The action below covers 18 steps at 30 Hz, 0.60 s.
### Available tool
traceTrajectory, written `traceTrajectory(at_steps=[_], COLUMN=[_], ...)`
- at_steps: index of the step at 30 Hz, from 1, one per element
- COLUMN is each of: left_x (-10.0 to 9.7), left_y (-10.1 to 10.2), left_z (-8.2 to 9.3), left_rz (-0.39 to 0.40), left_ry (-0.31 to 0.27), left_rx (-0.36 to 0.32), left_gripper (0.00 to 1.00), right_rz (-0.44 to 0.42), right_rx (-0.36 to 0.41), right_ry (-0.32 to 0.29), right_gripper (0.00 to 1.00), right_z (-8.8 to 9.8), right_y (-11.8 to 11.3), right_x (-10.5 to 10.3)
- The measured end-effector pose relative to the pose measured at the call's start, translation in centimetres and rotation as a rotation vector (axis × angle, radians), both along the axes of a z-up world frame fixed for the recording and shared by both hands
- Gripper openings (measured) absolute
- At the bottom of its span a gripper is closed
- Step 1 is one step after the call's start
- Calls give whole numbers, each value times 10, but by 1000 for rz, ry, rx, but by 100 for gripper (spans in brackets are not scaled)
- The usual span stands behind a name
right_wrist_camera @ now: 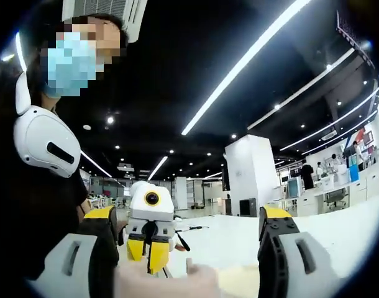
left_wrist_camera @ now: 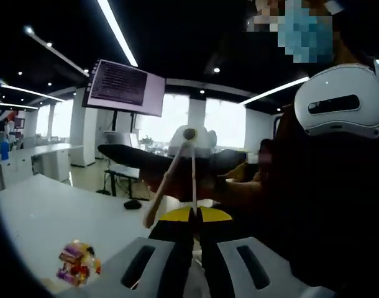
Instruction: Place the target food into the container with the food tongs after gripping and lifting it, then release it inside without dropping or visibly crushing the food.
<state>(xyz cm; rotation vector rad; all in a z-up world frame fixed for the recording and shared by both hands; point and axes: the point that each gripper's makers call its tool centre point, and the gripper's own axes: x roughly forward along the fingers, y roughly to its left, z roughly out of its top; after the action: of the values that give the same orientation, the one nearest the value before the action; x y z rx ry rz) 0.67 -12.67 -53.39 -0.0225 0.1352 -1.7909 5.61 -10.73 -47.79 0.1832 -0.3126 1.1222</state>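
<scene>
Person's in a dark top with a white headset (left_wrist_camera: 340, 99) hanging at the chest, dark slot across its front. Each hand-held gripper (right_wrist_camera: 183, 261) has grey jaws with black pads and yellow tips, white body behind.

Dim, backlit, blurred; glaring ceiling strips (left_wrist_camera: 117, 31)

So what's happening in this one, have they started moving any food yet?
Not yet, by the look of it. A person holds both grippers up at chest height. The left gripper is shut on the handle end of the wooden tongs, whose tips point toward the other gripper and hold nothing. The right gripper is open and empty. A small pile of colourful wrapped food sits untouched on the white table.
</scene>
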Motion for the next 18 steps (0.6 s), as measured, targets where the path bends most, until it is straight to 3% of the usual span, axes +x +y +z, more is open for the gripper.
traceTrajectory(at_steps=[5, 11, 16, 18], left_x=[-2, -4, -3, -3], left_y=[1, 1, 2, 3], left_z=[4, 13, 13, 12], left_rz=[-15, -43, -46, -50], left_ry=[-4, 51, 30, 34], left_rx=[1, -23, -17, -12], left_gripper=[0, 0, 0, 0], right_rz=[33, 70, 83, 84], right_rx=[-21, 4, -3, -13], right_ry=[-15, -57, -64, -71], right_gripper=[92, 88, 86, 80], right_z=[1, 12, 12, 11], right_y=[8, 11, 12, 12], right_x=[-7, -15, -16, -15])
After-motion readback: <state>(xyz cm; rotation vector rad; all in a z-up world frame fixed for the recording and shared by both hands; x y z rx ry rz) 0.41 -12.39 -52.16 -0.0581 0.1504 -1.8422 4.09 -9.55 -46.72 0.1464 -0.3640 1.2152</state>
